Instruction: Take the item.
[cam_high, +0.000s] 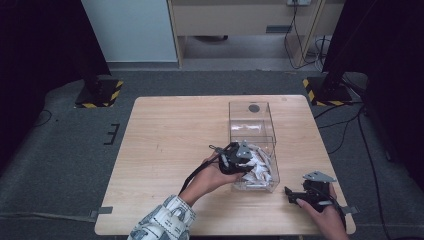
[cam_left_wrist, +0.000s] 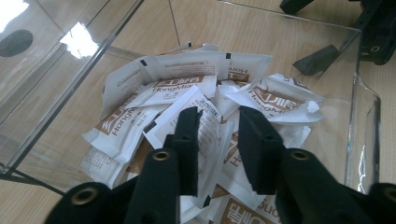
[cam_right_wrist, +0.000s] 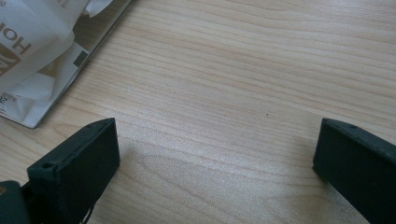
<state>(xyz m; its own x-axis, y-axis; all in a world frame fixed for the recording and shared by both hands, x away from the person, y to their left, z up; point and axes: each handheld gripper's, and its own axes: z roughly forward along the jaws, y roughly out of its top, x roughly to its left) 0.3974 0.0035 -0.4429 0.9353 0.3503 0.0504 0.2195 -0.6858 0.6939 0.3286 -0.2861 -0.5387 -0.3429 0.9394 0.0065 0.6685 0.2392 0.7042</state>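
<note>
A clear plastic box (cam_high: 252, 119) stands right of the table's middle, with several white sachets (cam_high: 261, 173) printed in brown heaped in its near end. My left gripper (cam_high: 239, 159) reaches into that end from the left. In the left gripper view its jaws (cam_left_wrist: 219, 112) stand a little apart just above the sachets (cam_left_wrist: 187, 70), and nothing is clamped between them. My right gripper (cam_high: 292, 193) rests low over the bare table, right of the box near the front edge. Its jaws (cam_right_wrist: 215, 135) are wide open over bare wood, with the sachets (cam_right_wrist: 28, 51) at the upper left.
The box's far half (cam_high: 250, 112) holds no sachets and shows a dark round spot. Its clear wall (cam_left_wrist: 369, 116) stands between the two grippers. Bare wooden tabletop (cam_high: 170, 140) spreads left of the box. Black stands with striped bases (cam_high: 100, 95) flank the table's far corners.
</note>
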